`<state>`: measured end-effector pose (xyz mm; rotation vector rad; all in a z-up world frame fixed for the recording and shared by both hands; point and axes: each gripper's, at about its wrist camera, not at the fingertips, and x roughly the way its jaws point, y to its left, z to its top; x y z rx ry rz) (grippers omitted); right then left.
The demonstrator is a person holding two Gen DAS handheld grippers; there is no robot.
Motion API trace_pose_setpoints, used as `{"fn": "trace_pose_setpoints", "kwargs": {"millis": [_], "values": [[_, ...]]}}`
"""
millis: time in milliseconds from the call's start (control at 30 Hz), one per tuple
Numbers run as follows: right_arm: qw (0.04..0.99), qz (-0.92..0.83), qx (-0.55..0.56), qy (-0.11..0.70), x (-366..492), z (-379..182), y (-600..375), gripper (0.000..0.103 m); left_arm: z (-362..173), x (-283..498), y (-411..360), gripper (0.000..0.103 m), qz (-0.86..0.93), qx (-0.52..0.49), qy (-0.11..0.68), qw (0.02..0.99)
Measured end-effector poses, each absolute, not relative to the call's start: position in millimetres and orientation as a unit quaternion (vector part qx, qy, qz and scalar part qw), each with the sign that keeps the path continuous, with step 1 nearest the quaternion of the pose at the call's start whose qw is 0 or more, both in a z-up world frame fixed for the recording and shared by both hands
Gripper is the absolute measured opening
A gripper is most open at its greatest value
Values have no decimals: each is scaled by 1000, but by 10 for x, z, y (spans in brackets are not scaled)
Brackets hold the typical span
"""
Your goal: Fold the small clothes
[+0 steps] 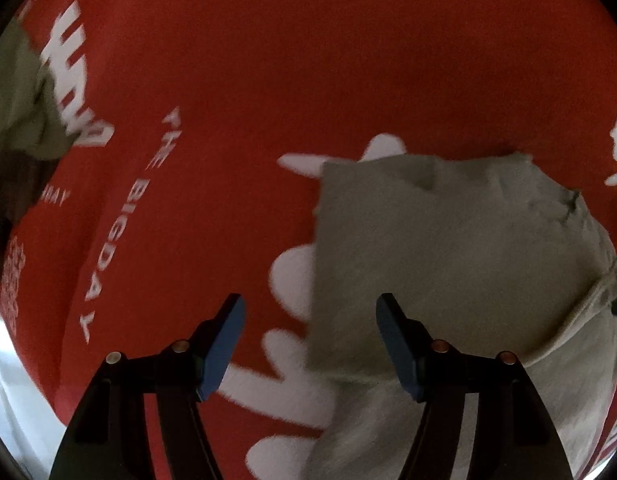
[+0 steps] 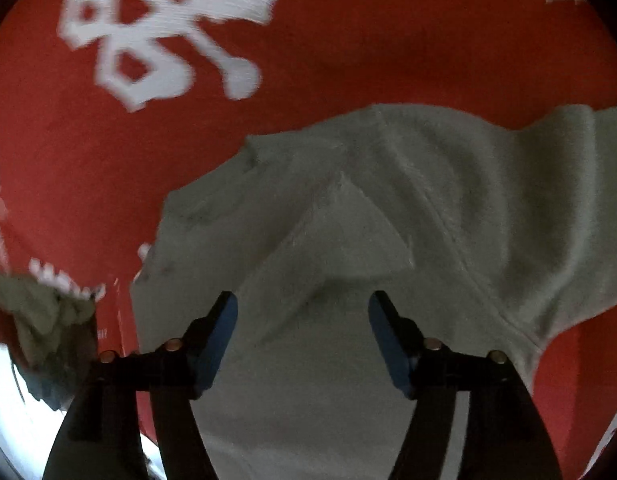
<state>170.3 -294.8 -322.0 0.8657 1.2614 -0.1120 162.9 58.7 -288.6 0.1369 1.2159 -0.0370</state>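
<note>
A small pale grey-green garment (image 1: 448,248) lies partly folded on a red cloth with white print (image 1: 248,80). In the left wrist view it sits right of centre, with a squared folded edge on its left side. My left gripper (image 1: 310,312) is open and empty, just above the garment's left edge. In the right wrist view the same garment (image 2: 388,208) fills the lower middle, with a triangular fold at its centre. My right gripper (image 2: 302,308) is open and empty, close above the garment.
A second crumpled pale garment (image 1: 16,92) lies at the far left of the red cloth; it also shows in the right wrist view (image 2: 40,308). The cloth's edge and a bright surface (image 2: 12,392) show at the lower left.
</note>
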Motion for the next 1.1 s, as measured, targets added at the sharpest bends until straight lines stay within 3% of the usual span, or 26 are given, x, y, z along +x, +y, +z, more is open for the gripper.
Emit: {"fn": "trace_pose_setpoints", "kwargs": {"millis": [100, 233, 367, 467, 633, 700, 733, 767, 967, 1100], "values": [[720, -97, 371, 579, 1886, -3180, -2922, 71, -3009, 1639, 391, 69, -41, 106, 585, 803], [715, -162, 261, 628, 1702, -3159, -2892, 71, -3131, 1452, 354, 69, -53, 138, 586, 797], [697, -171, 275, 640, 1175, -3140, -3005, 71, -3121, 1340, 434, 82, -47, 141, 583, 799], [729, -141, 319, 590, 1044, -2969, -3072, 71, -3127, 1376, 473, 82, -45, 123, 591, 796], [796, -59, 269, 540, 1645, -2798, -2897, 69, -3116, 1355, 390, 82, -36, 142, 585, 798], [793, -39, 226, 564, 1991, -2906, -2726, 68, -3108, 1338, 384, 82, -37, 149, 583, 798], [776, -33, 213, 593, 2057, -3022, -2682, 60, -3096, 1326, 401, 82, -39, 147, 582, 799], [759, -37, 211, 614, 1963, -3106, -2713, 54, -3085, 1315, 422, 82, -40, 144, 582, 800], [698, -64, 245, 670, 1141, -3293, -2811, 54, -3049, 1283, 603, 82, -41, 115, 593, 796], [740, -29, 220, 634, 1052, -2964, -2799, 54, -3016, 1264, 750, 82, -33, 99, 597, 795]]}}
